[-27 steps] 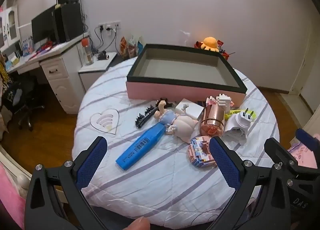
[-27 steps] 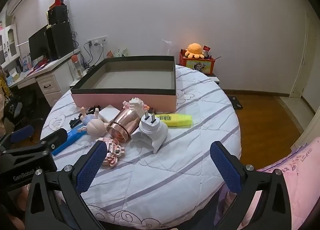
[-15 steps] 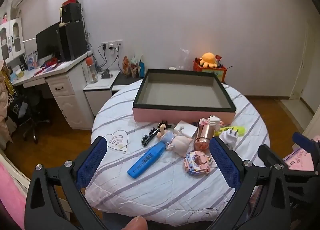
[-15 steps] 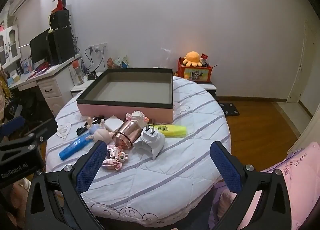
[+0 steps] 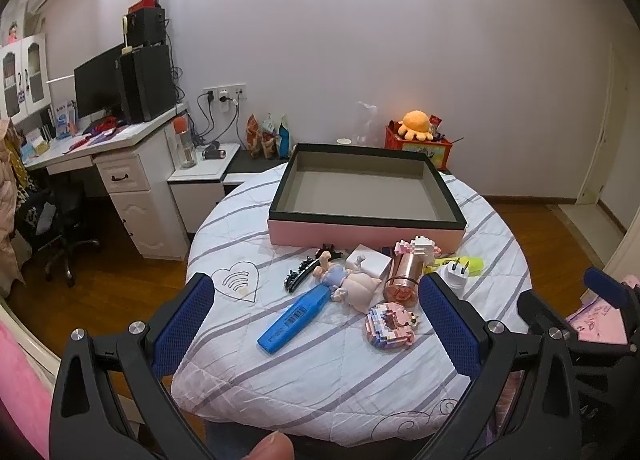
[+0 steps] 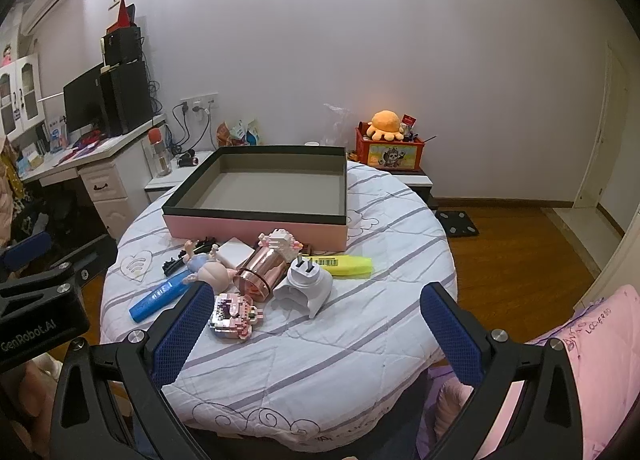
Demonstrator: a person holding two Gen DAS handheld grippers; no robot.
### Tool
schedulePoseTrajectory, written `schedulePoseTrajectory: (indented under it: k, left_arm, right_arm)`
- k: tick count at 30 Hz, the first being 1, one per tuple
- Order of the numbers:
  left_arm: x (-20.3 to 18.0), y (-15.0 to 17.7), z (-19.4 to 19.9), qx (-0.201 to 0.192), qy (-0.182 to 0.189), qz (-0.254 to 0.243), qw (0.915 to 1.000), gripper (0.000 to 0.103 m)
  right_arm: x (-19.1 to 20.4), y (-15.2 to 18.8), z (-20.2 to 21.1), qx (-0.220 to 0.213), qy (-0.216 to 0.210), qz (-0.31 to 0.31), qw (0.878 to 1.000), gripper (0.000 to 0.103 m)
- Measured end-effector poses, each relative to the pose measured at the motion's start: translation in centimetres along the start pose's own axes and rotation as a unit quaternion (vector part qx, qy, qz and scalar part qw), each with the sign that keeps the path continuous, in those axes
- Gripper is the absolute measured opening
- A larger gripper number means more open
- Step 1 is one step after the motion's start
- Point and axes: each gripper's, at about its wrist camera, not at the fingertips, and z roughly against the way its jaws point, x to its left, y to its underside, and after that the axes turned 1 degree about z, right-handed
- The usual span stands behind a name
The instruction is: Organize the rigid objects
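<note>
We saw a white desk [image 5: 120, 164] at the left wall, and on it stood a dark monitor [image 5: 96, 88] and a black computer case [image 5: 148, 80]. A black office chair [image 5: 60, 220] stood before the desk on the wooden floor [image 6: 520, 244]. An orange plush octopus [image 6: 385, 123] sat on a red box [image 6: 390, 152] near the back wall. Some snack bags [image 5: 266, 136] leaned against the wall beside a low white cabinet [image 5: 200, 180].

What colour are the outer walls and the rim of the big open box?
Box: pink outer walls, black rim, grey inside; clearest in the right wrist view.
</note>
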Motion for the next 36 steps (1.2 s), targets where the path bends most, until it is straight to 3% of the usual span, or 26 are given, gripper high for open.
schedulePoseTrajectory:
  k: [36]
  left_arm:
    - [0.7,1.2,-0.5,0.018,0.002,0.008,0.9998,0.103]
  right_arm:
    - [0.4,-0.1,0.4,0.005,-0.001,0.003,1.000,0.103]
